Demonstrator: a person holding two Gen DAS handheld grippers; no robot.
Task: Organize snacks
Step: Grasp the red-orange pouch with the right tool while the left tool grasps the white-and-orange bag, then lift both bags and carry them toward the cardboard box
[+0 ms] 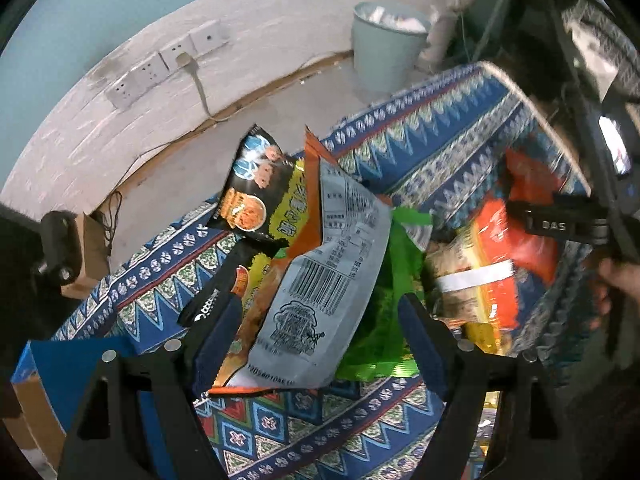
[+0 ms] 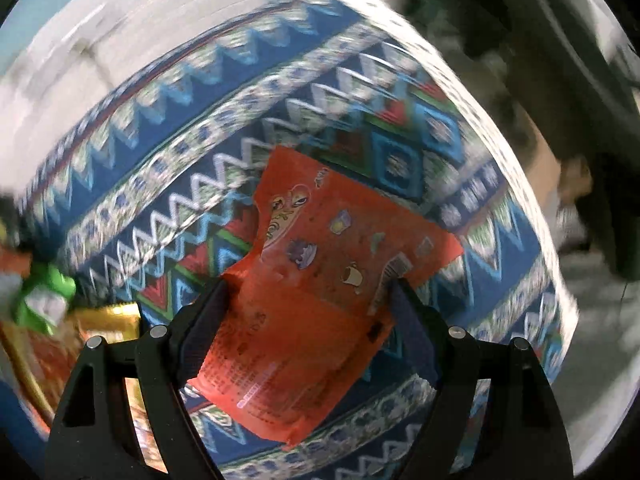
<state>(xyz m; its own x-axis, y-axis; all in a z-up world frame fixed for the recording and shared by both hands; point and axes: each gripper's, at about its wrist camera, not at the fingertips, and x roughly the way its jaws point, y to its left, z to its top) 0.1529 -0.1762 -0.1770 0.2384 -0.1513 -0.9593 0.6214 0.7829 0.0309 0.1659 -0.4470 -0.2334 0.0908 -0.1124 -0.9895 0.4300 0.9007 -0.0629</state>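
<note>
The orange snack packet [image 2: 316,320] lies between the fingers of the right gripper [image 2: 308,304], long axis running forward and away, above the patterned table [image 2: 200,120]; whether the jaws actually pinch it I cannot tell. The left gripper [image 1: 320,320] stands wide open around a grey-backed packet [image 1: 320,280] atop the snack pile, so each hand is nearest its own packet.

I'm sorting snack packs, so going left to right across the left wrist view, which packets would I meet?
Black packet → silver packet with a barcode → green packet → red packet, all over the patterned cloth.
</note>
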